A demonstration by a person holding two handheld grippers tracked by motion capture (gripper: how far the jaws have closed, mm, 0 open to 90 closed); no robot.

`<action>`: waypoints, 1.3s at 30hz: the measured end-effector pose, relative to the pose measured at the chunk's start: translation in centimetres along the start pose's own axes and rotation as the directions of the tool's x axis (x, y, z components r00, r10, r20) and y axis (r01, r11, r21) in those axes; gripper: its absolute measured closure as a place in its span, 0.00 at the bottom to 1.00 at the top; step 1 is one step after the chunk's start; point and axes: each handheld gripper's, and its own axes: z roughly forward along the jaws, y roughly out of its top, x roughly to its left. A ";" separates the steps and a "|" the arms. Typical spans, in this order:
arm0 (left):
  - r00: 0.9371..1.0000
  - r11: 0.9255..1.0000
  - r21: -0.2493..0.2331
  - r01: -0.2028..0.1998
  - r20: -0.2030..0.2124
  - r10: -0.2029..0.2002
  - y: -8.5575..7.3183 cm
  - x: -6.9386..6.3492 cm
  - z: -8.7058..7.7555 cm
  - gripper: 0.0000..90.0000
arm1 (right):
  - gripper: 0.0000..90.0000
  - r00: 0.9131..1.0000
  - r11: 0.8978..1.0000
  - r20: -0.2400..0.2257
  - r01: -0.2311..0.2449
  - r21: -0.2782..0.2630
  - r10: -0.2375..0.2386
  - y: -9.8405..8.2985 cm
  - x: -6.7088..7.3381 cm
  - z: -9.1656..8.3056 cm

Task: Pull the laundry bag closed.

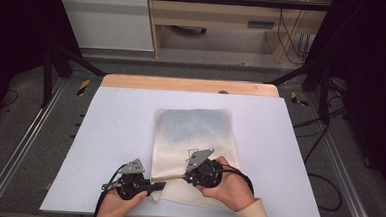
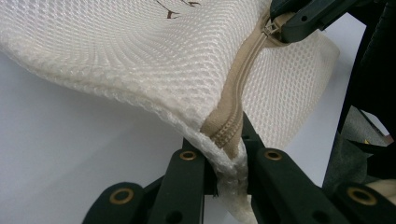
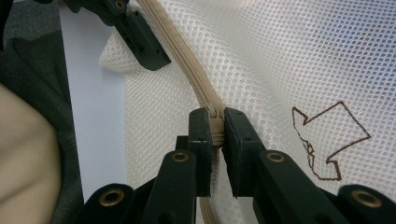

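Left gripper (image 2: 223, 156) clamped on corner of mesh bag (image 1: 194, 133) at zipper (image 2: 238, 88) end; right gripper (image 3: 214, 133) clamped on zipper further along, w/ tape stretched between them. Bag lies flat on white table (image 1: 114, 134), near front edge, centre-right.

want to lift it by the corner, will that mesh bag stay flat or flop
Probably flop: the mesh bag already sags and curves where the left tongs pinch its corner. Likely light, being thin open netting. The zipper seam looks slightly firmer.
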 end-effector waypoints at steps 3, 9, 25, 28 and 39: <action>1.000 1.000 0.000 -0.002 -0.001 0.002 0.0 -0.1 0.0 0.93 | 0.91 1.000 1.000 0.003 -0.005 0.000 0.005 -0.1 0.0 0.0; 1.000 1.000 -0.003 -0.008 -0.004 0.008 0.1 -0.2 -0.1 0.94 | 0.91 1.000 1.000 0.006 -0.008 -0.004 0.008 -0.2 0.1 -0.2; 1.000 1.000 -0.005 -0.015 -0.008 0.015 0.2 -0.2 -0.1 0.94 | 0.91 1.000 1.000 0.012 -0.023 -0.013 0.023 -0.9 -0.1 -0.7; 1.000 1.000 -0.008 -0.016 -0.011 0.016 0.2 -0.3 -0.1 0.94 | 0.91 1.000 1.000 0.011 -0.028 -0.014 0.028 -1.0 -0.2 -0.9; 1.000 1.000 -0.008 -0.017 -0.011 0.017 0.2 -0.3 -0.2 0.94 | 0.91 0.999 0.999 0.017 -0.034 -0.014 0.034 -1.3 -0.3 -1.0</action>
